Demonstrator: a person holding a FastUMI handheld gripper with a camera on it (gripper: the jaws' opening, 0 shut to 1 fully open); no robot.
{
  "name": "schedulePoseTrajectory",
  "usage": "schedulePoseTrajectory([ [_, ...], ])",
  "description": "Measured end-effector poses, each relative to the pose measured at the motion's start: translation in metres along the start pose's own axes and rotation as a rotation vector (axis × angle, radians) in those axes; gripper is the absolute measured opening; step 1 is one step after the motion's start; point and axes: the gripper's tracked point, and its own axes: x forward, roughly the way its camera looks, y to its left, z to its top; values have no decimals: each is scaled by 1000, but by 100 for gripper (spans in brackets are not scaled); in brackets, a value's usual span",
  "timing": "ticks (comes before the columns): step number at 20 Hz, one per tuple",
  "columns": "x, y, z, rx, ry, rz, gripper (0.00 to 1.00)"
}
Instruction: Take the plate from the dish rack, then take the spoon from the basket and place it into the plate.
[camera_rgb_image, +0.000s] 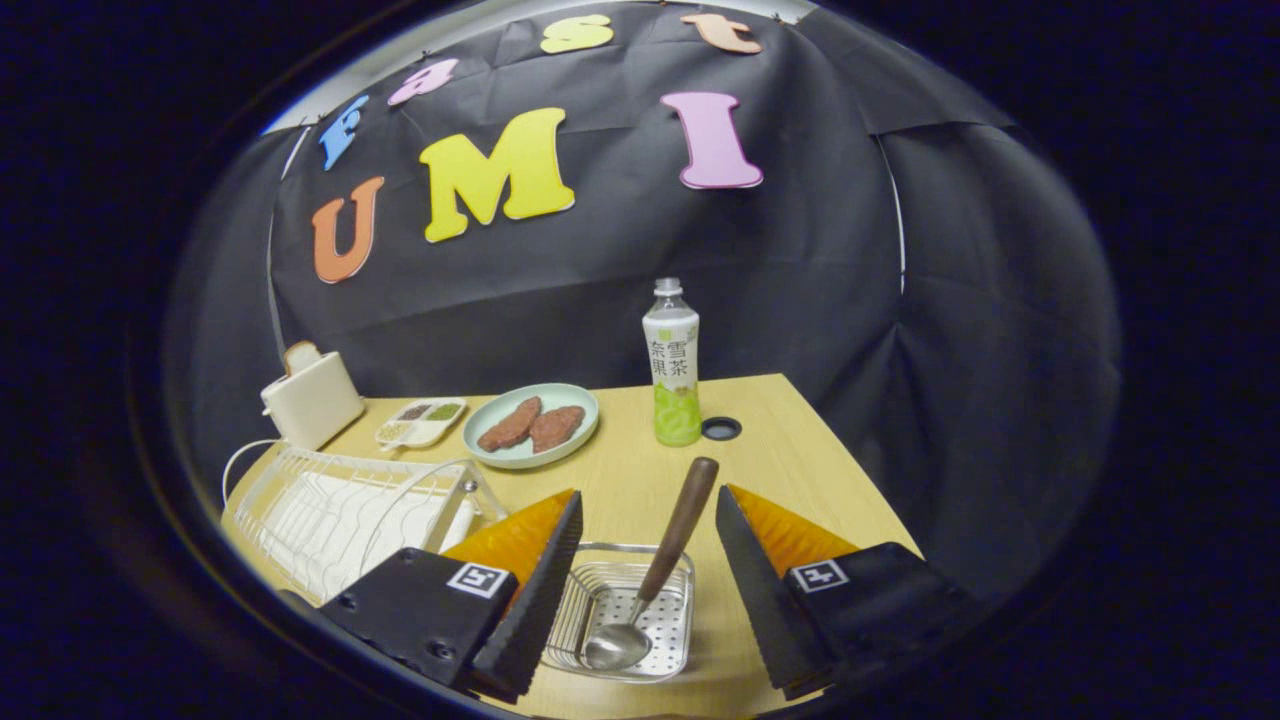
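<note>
Gripper (648, 520): jaws wide apart, gripping nothing; hovers over the near edge of the wooden table (800, 470), fingers either side of the basket.
Basket (625, 615): small wire/mesh tray w/ perforated floor, at near edge, sits between the two fingers.
Spoon (650, 575): metal bowl down in the basket, brown wooden handle leaning up and away over the basket's far rim, tip ending just beyond the fingertips. Neither finger touches it.
Dish rack (340, 510): white wire rack at near-left corner of table, just beside the left finger; white tray under it. Can't tell if anything stands in its slots.
Plate (531, 425): pale green, round, mid-table toward the far side, beyond the rack; flat on the table, holds two brown meat-like pieces (530, 425) side by side.
Seasoning dish (421, 421): small white 3-compartment dish, just left of plate, greenish and brownish fillings.
Toaster (312, 397): cream, far-left corner, slice of bread poking out the top.
Bottle (672, 365): tea drink, upright, white cap, right of plate, toward far edge.
Cable hole (721, 429): dark round grommet in tabletop, just right of bottle.
</note>
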Motion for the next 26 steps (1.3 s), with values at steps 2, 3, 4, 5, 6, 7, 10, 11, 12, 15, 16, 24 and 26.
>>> schedulePoseTrajectory([
  [2,9,0,1,27,12,18,82],
  [3,12,-4,-4,40,39,8,80],
  [4,18,-7,-6,50,54,-2,68],
  [5,21,-9,-9,46,73,-19,62],
  [6,25,-12,-12,39,81,-36,49],
  [7,25,-15,-12,35,85,-51,43],
  [10,16,1,-6,85,55,4,22],
  [11,7,2,0,91,35,-2,20],
  [12,3,-5,4,75,14,-50,15],
  [15,-17,-2,20,71,-33,-96,15],
  [16,-25,-2,25,61,-50,-124,15],
  [24,-116,32,73,39,-233,-127,15],
  [26,-144,51,74,49,-247,-92,14],
])
